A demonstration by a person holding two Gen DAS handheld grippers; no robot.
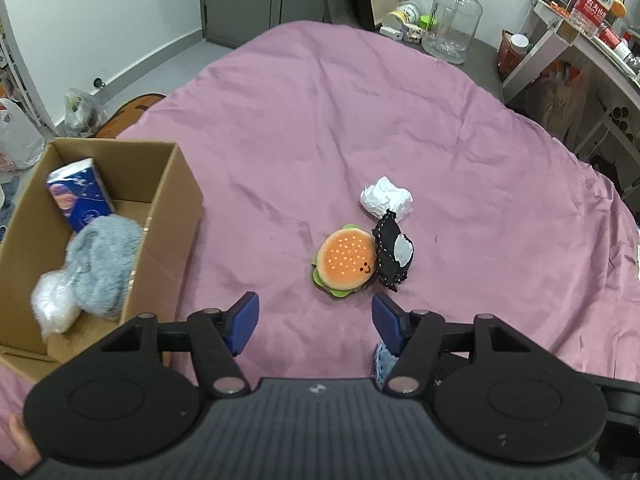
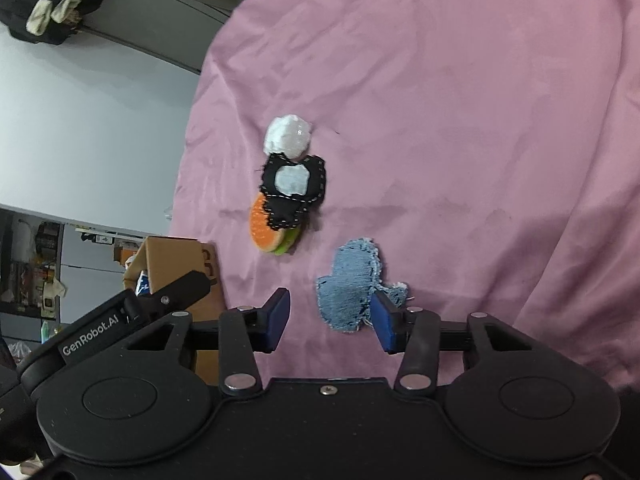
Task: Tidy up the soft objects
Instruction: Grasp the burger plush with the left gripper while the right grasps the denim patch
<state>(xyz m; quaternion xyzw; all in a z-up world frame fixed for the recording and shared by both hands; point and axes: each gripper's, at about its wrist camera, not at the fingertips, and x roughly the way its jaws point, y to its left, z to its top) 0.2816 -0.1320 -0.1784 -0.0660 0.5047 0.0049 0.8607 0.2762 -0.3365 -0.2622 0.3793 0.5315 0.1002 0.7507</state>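
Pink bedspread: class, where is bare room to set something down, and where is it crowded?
Free: the pink bedspread beyond the crumpled paper ball, and between the cardboard box and burger plush. Crowded: burger, black pouch and paper ball touch.

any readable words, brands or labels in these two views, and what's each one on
"GenRobot.AI": white lettering on the body of the left gripper, seen in the right wrist view.
Red label on the clear bottle on the shelf: white characters, too blurred to read.
Blue tissue pack in the cardboard box: printed pattern, no legible text.
Dark print on the cardboard box's side in the right wrist view: cut off, unreadable.
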